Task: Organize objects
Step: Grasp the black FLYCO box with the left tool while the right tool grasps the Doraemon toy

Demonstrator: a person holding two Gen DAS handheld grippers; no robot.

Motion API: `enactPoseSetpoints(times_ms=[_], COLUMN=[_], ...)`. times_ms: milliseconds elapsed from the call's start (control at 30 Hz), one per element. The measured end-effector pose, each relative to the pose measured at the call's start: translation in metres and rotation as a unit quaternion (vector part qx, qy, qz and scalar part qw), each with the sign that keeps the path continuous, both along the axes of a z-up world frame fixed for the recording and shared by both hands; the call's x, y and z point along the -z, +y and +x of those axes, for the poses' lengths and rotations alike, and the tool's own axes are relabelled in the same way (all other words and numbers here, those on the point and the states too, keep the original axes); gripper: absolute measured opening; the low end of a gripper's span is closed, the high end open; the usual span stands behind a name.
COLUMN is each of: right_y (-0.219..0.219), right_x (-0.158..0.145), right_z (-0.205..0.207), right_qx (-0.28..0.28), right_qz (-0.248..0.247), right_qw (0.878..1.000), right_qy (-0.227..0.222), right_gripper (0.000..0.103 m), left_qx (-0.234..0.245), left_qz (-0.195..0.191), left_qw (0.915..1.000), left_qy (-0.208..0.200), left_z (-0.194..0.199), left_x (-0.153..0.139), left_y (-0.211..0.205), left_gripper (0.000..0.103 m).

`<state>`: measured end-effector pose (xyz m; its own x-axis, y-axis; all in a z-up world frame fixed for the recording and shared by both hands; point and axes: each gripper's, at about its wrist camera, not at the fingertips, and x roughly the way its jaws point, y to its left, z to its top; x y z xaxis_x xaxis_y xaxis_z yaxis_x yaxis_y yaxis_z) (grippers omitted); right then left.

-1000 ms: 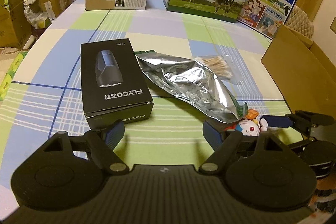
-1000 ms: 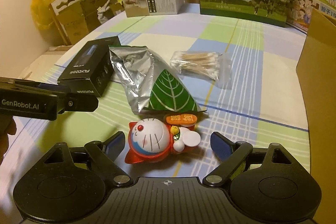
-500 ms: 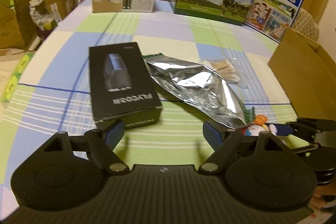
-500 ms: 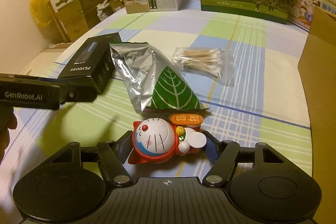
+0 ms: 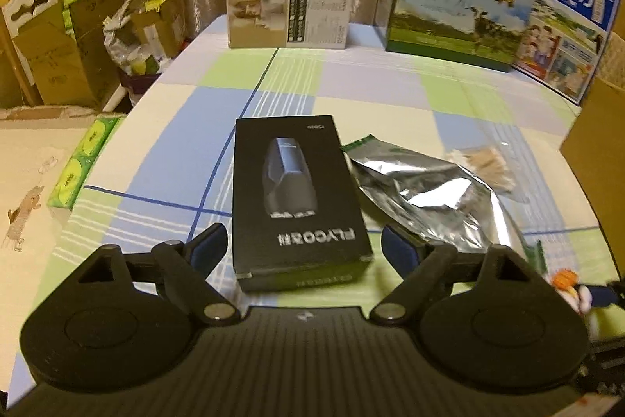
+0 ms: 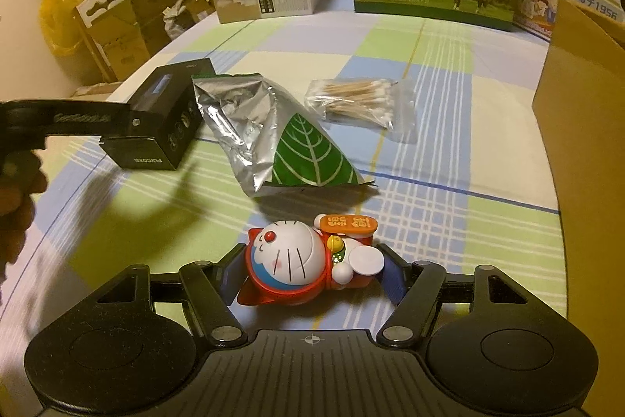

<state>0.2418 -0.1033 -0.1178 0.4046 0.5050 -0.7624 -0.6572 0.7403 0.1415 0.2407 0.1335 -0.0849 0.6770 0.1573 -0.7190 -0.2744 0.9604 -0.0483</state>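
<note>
Objects on the checked tablecloth (image 6: pixel 449 127) all look unsorted, so the task reads as barely started. Left to right: the black Flyco box (image 5: pixel 299 198) sits between the spread jaws of the left gripper (image 5: pixel 302 247), neither blue pad touching its sides; claw released, lined up for a grasp, judging by position. Just right of that claw, the silver foil bag (image 5: pixel 425 202) lies flat, with the cotton swab packet (image 6: pixel 359 100) beyond it. Further right, the right gripper (image 6: pixel 310 274) is clenched around the Doraemon figure (image 6: pixel 297 260), pads against both its sides; the toy lies on its back and appears to rest on the cloth, not lifted. Right of that claw stands the cardboard box (image 6: pixel 586 151), likely the drop spot. Nothing visibly placed inside; its interior is hidden. Left to do: all four items.
</note>
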Motion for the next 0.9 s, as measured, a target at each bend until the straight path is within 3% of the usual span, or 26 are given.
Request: enactPoseSetpoints(times_ms=[367, 600, 900], right_y=[-0.020, -0.049, -0.092], right_x=[-0.011, -0.027, -0.040], right_z=[-0.013, -0.047, -0.092], right_qx=[0.032, 0.058, 0.101], right_qz=[0.003, 0.009, 0.016], right_qw=[0.999, 0.998, 0.995], right_qy=[-0.002, 0.004, 0.019], right_gripper=[0.066, 0.066, 0.066], left_qx=[0.007, 0.012, 0.088], left_qz=[-0.001, -0.021, -0.039], left_qw=[0.9996, 0.9987, 0.9926], left_qy=[0.026, 0.045, 0.075], left_z=[0.007, -0.041, -0.127], left_x=[0.007, -0.004, -0.013], left_y=[0.002, -0.030, -0.112], left_gripper=[0.077, 0.077, 0.078])
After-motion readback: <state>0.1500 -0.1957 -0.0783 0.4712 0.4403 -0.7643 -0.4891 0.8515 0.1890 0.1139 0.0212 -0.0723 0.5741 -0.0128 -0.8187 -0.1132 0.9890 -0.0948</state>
